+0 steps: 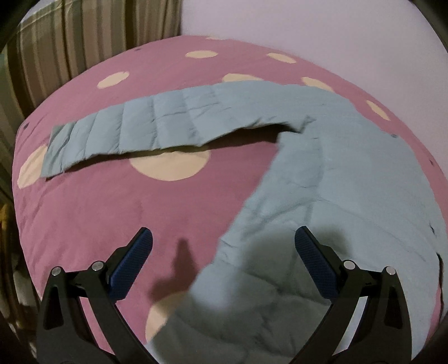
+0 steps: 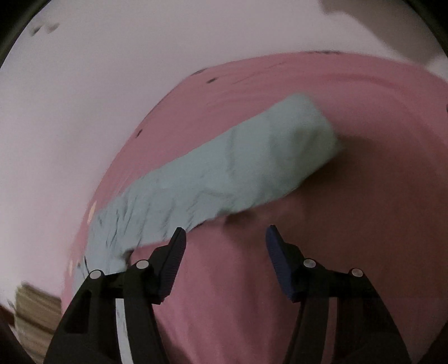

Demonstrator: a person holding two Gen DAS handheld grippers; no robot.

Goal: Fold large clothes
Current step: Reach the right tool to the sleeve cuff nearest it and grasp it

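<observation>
A pale blue quilted jacket [image 1: 350, 182] lies spread on a pink bedcover [image 1: 92, 212] with cream dots. One sleeve [image 1: 134, 128] stretches out to the left in the left wrist view. My left gripper [image 1: 222, 238] hangs open above the jacket's lower edge, with nothing between its blue pads [image 1: 131, 263]. In the blurred right wrist view the other sleeve [image 2: 238, 170] runs diagonally across the bedcover [image 2: 364, 224]. My right gripper [image 2: 225, 233] stands open just short of that sleeve, its left finger [image 2: 173, 257] at the sleeve's near edge, nothing gripped.
Striped curtains [image 1: 84, 42] hang at the left behind the bed. A pale wall [image 1: 308, 25] stands behind it. The gripper's shadow falls on the jacket's hem.
</observation>
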